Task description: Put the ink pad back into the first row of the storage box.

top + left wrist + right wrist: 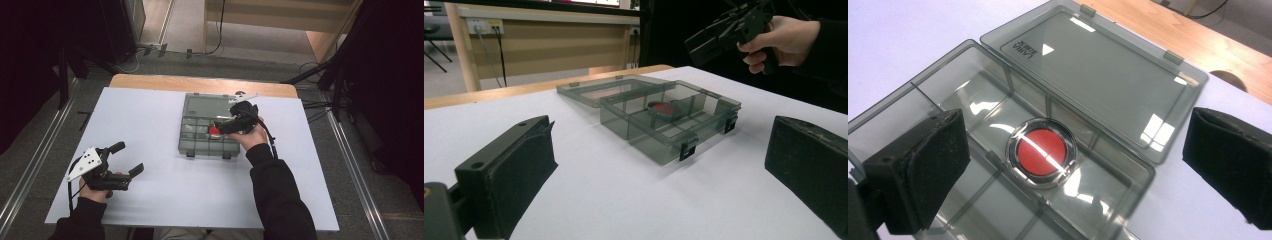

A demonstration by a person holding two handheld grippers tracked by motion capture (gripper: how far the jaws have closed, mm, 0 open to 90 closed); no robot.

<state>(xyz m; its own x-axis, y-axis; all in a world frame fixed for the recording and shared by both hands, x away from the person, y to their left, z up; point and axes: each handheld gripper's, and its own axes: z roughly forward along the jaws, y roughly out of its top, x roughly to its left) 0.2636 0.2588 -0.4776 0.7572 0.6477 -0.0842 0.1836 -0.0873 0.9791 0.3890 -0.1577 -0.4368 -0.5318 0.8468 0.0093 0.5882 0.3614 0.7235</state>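
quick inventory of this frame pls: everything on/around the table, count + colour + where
compartment box: 1, smoky clear grey, mid-table, open
lid: 1, same grey, hinged back flat on the far side
round disc: 1, red with silver rim, lying in a middle compartment
latches: 2, black, on the box's near wall
table cover: 1, white, over a wooden table
left hand-held gripper: 1, black, open, near-left on the cover, nothing between its jaws
right hand-held gripper: 1, black, open, above the disc
sleeves: 2, black
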